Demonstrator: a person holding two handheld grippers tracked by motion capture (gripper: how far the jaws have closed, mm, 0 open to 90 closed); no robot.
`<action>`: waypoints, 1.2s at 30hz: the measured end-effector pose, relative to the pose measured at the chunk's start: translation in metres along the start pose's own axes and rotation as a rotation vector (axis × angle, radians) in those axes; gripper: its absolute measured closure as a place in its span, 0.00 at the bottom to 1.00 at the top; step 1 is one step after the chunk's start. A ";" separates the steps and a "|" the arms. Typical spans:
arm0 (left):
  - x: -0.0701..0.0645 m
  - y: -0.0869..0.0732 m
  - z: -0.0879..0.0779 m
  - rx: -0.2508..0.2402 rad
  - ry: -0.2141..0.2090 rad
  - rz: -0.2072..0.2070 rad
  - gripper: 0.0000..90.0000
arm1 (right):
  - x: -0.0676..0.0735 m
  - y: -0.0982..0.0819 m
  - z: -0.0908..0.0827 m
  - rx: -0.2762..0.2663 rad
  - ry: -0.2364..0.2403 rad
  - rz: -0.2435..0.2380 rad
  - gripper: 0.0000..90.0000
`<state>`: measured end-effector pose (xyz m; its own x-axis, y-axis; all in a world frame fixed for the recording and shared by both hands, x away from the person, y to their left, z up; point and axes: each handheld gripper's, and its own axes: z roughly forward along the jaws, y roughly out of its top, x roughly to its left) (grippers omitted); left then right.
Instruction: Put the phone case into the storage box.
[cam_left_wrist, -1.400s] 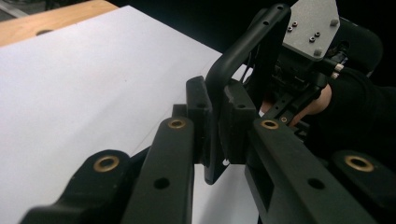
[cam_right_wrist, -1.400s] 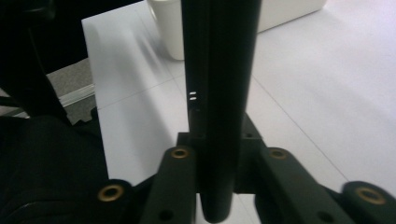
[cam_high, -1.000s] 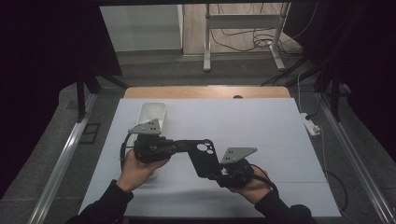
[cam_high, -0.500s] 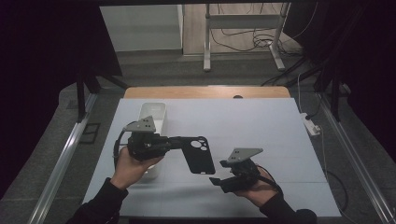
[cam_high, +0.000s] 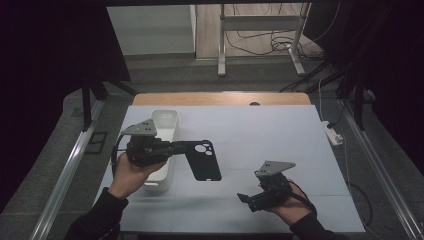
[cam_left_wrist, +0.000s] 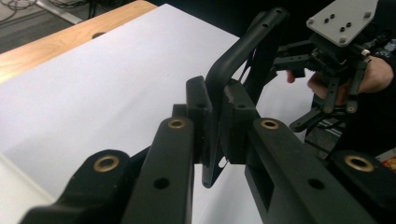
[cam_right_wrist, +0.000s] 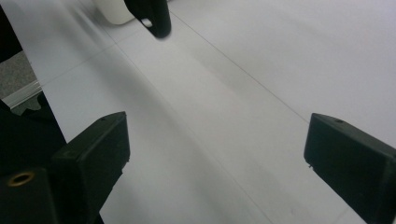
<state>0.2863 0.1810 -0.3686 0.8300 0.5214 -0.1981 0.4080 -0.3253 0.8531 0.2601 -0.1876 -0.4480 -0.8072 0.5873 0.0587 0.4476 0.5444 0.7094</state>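
Observation:
A black phone case (cam_high: 203, 161) with round camera cut-outs hangs above the white table sheet (cam_high: 260, 135), held by one end. My left gripper (cam_high: 176, 148) is shut on that end, its pads (cam_left_wrist: 198, 109) squeezing the case's thin edge (cam_left_wrist: 219, 84). My right gripper (cam_high: 247, 200) is lower right, apart from the case and pointing left. Its jaws have just been opening and stand wide with only bare sheet between the pads (cam_right_wrist: 95, 144). A corner of the case (cam_right_wrist: 152, 16) shows far ahead in the right gripper view. The right gripper (cam_left_wrist: 334, 56) shows beyond the case in the left gripper view.
A white rectangular bin (cam_high: 165, 125) stands at the left of the sheet, right beside my left hand; its base (cam_right_wrist: 112, 11) also shows in the right gripper view. A wooden table edge (cam_high: 220, 98) lies at the back. Metal rails run down both sides.
The right gripper has let go of the case, opened and drawn back to the lower right. The left gripper has carried the case leftward, toward the bin.

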 end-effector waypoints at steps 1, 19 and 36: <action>0.000 0.000 -0.001 0.002 0.005 0.000 0.92 | -0.001 -0.002 -0.002 0.001 -0.002 0.004 0.07; 0.020 0.004 -0.034 0.005 0.081 -0.023 0.92 | -0.020 -0.031 -0.027 -0.012 -0.093 0.062 0.00; 0.038 -0.001 -0.066 -0.005 0.165 -0.044 0.92 | -0.031 -0.058 -0.049 -0.026 -0.186 0.149 0.00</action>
<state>0.2921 0.2529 -0.3447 0.7375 0.6576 -0.1536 0.4400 -0.2954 0.8480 0.2404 -0.2664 -0.4568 -0.6474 0.7613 0.0353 0.5443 0.4294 0.7207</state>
